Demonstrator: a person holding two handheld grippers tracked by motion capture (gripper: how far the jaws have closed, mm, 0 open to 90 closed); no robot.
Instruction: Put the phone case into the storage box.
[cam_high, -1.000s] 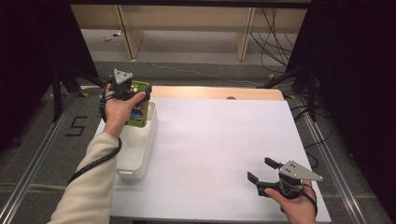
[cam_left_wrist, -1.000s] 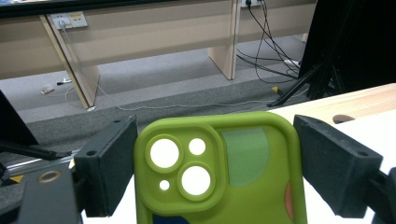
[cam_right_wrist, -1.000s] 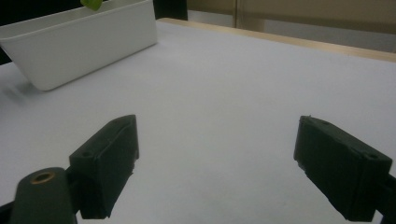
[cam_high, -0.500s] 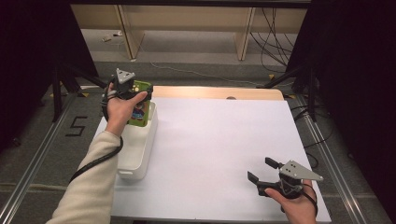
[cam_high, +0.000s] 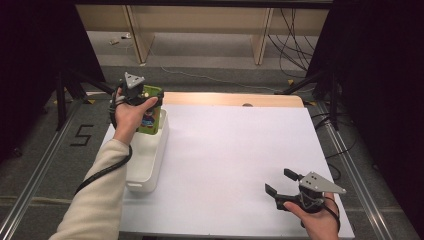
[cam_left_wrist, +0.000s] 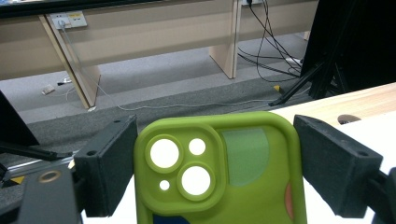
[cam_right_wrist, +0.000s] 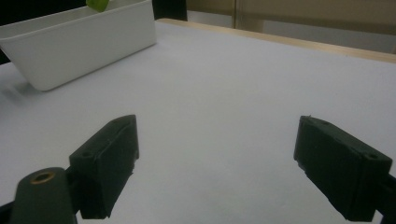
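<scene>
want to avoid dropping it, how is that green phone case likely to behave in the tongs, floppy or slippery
The green phone case looks like soft matte rubber, so it probably grips well instead of slipping. As an empty shell it is likely light and may flex a little where the left tongs squeeze its sides. Held upright above the white bin, it seems steady.

Cream sleeve (left arm); black grippers with grey triangular plates, trailing black cables.
</scene>
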